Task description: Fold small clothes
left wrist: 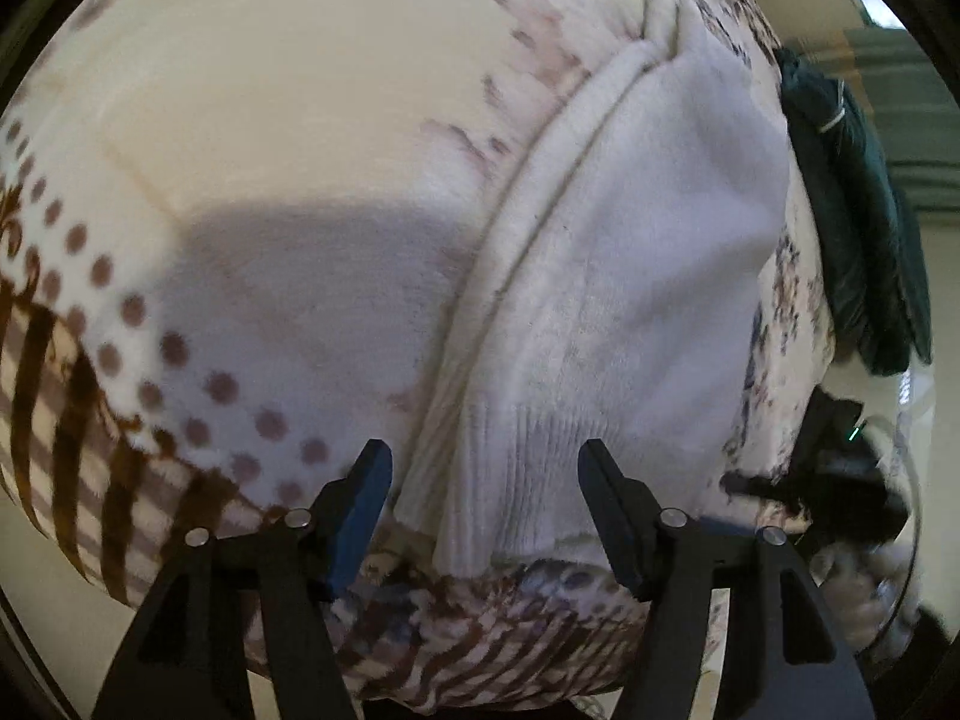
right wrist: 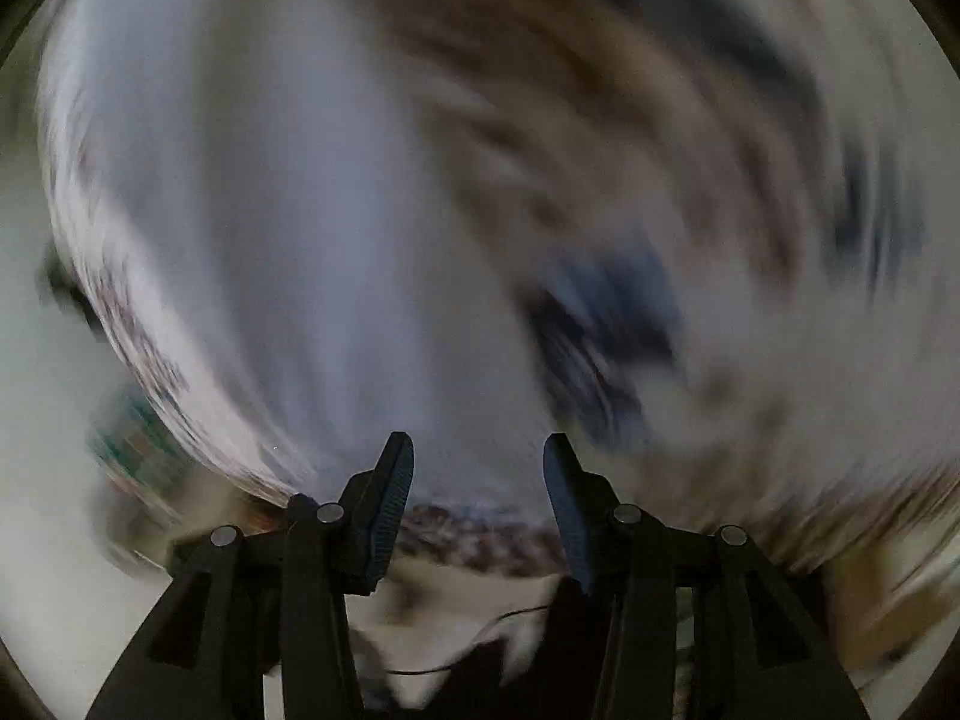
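Left wrist view: garment (left wrist: 630, 276) lies on blanket (left wrist: 300, 120), running from ctr-bottom to upper right of frame. Its lower hem sits btwn fingers of left gripper (left wrist: 483, 468), at bottom ctr. Second cloth item (left wrist: 858, 228) at right edge, beyond garment. Right wrist view: too blurred to place anything.

The garment (left wrist: 630, 276) is plain white, with fine knit ribbing along its near hem. The blanket (left wrist: 312, 120) under it is cream, printed with brown dots and dark brown stripes toward its left edge, faded pinkish-brown motifs near the middle, and navy floral marks at the far edge. A dark green cloth (left wrist: 864, 228) lies at the blanket's right edge. Both grippers are black.
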Tool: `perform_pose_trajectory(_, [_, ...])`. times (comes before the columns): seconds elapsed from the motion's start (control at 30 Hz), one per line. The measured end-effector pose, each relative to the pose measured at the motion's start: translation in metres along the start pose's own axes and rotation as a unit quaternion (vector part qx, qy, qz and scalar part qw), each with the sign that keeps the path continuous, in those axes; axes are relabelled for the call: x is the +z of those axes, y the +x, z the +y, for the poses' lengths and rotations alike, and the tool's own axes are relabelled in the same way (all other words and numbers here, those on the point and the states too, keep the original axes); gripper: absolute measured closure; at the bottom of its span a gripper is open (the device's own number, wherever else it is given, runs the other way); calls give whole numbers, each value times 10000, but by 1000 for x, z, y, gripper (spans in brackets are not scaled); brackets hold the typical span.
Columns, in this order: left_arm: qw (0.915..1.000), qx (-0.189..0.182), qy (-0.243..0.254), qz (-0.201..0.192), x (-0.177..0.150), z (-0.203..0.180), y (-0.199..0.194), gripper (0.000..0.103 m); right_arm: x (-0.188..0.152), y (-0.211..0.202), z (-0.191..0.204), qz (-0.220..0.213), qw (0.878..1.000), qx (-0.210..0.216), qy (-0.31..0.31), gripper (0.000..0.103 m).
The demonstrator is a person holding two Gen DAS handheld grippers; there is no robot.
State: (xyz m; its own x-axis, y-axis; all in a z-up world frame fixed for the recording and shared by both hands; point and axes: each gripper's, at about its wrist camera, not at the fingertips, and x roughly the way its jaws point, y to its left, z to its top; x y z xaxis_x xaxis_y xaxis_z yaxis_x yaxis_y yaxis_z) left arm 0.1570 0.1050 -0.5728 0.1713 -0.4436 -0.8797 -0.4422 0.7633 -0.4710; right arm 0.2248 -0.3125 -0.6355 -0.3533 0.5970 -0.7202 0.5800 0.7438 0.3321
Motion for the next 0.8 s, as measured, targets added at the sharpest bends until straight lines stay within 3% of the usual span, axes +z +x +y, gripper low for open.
perform_pose_trajectory(0.03, [10000,59,35,-3,-1,-2,1,41,-9,18,-41,-6,9964,642,555,56])
perform_pose_trajectory(0.07, [9999,124,73,1,-2,-3,3,41,-9,18,-41,-6,9964,642,555,56])
perform_pose_trajectory(0.1, [9998,188,97,13,-4,-3,3,41,-12,26,-64,-123,9881,1245,900,56])
perform_pose_trajectory(0.2, [9991,367,166,92,-8,-6,9,41,-15,29,-78,-345,9804,1627,1051,57])
perform_pose_trajectory(0.23, [9989,403,185,121,-8,-7,11,41,-17,29,-82,-476,9777,1754,1053,83])
perform_pose_trajectory(0.27, [9988,430,211,139,-8,-10,12,41,-19,27,-82,-613,9773,1778,973,93])
perform_pose_trajectory(0.33, [9983,493,259,168,-10,-13,13,41,-35,13,-81,-999,9811,1499,707,94])
perform_pose_trajectory(0.5, [9967,646,489,64,-13,-19,11,46,-62,2,-73,-1126,9884,966,334,97])
perform_pose_trajectory(0.57, [9960,737,514,-7,-14,-18,11,87,-78,9,-80,-1118,9920,455,369,98])
perform_pose_trajectory(0.63, [9960,750,489,-59,-14,-16,11,96,-82,12,-86,-1100,9926,336,399,98])
perform_pose_trajectory(0.7, [9961,721,476,-176,-16,-13,4,97,-92,11,-98,-1128,9931,41,311,98])
perform_pose_trajectory(0.8, [9956,666,499,-438,-16,-12,-15,99,-98,17,-92,-1074,9939,12,254,99])
